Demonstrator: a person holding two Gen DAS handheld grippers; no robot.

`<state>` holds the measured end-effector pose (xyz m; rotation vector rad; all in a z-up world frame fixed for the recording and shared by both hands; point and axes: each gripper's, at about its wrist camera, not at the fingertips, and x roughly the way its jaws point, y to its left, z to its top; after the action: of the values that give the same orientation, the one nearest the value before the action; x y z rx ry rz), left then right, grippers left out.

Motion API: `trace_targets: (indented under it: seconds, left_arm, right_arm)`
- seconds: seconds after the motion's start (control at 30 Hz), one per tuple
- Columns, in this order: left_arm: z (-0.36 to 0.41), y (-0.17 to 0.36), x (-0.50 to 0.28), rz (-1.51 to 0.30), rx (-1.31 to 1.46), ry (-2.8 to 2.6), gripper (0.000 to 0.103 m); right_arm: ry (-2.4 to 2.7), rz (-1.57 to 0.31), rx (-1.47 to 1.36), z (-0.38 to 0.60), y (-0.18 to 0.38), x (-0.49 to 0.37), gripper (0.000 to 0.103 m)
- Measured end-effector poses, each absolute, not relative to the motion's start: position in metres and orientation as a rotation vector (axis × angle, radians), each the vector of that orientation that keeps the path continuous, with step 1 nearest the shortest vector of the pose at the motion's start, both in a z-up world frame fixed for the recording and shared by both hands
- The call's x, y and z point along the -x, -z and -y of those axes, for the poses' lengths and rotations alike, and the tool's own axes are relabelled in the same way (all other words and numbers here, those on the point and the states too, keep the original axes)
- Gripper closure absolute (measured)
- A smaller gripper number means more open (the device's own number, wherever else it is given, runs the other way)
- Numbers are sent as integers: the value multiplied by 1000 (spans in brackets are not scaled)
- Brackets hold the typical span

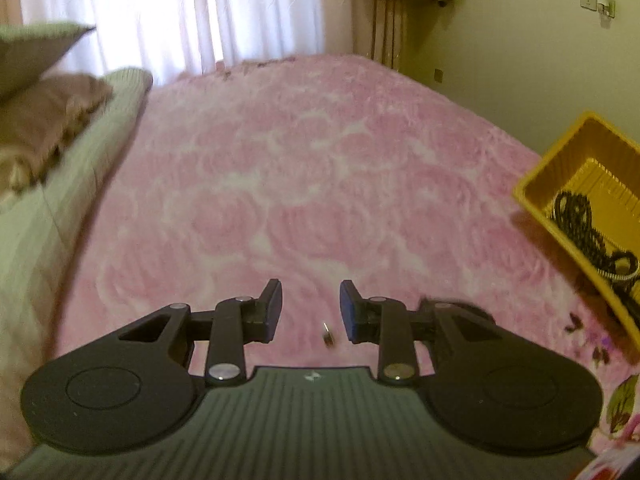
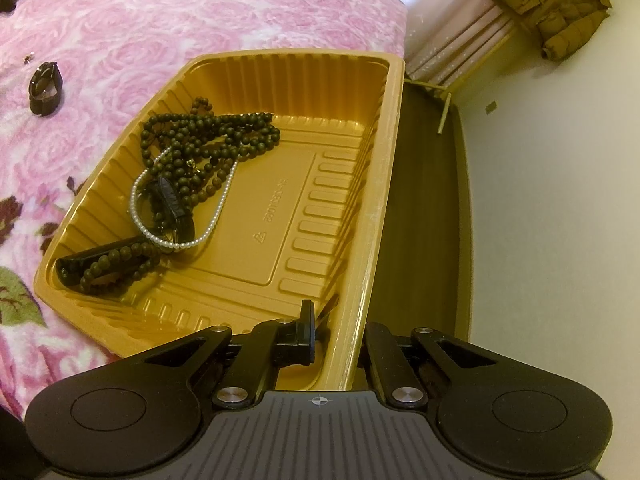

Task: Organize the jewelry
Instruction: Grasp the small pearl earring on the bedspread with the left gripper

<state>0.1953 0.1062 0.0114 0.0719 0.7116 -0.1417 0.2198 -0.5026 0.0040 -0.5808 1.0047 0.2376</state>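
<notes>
I judge that the step in hand is the collecting of the last loose pieces from the bed [image 1: 320,168] into the yellow tray [image 2: 372,216]. My left tool [image 1: 311,310] hovers low over the pink blanket with its two fingers apart and nothing between them; a small metal piece [image 1: 328,334], perhaps an earring, lies on the blanket just under the gap. My right tool [image 2: 340,336] stands at the near rim of the tray, one finger inside the wall and the other outside, so it seems clamped on the rim, though the contact itself is partly hidden. In the tray I count one long string of dark beads [image 2: 208,136], one white pearl strand [image 2: 180,208] and two dark strap-like pieces, maybe a watch [image 2: 172,204] and a flat black bar [image 2: 96,260]; they are tangled together, so this count is not sure. Outside the tray, on the blanket, I see one dark band [image 2: 45,88] and one tiny shiny piece [image 2: 29,57] near it. The next move, I think, asks for lowering the left tool and closing it gently on the small piece, which is thin and can sink into the soft pile.
</notes>
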Motion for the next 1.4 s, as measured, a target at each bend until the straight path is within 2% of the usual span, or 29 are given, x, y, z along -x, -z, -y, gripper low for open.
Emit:
trace_targets:
  seconds: [0.23, 0.73, 1.03, 1.07, 1.4]
  left_arm:
    - [-92, 34, -189, -713, -43, 137, 75]
    - [-82, 70, -207, -680, -32, 57, 75]
    - [-89, 76, -215, -672, -6, 40, 92]
    - [-89, 76, -215, -670, -7, 38, 96]
    - [-82, 54, -199, -620, -43, 53, 96]
  right_arm:
    - [-237, -1007, 579, 502, -5, -220, 98]
    - [-237, -1012, 574, 504, -2, -221, 98]
    - [-237, -1011, 576, 504, -2, -220, 98]
    - [-237, -1011, 576, 504, -2, -221, 98]
    - [-238, -1012, 575, 504, -2, -221, 98]
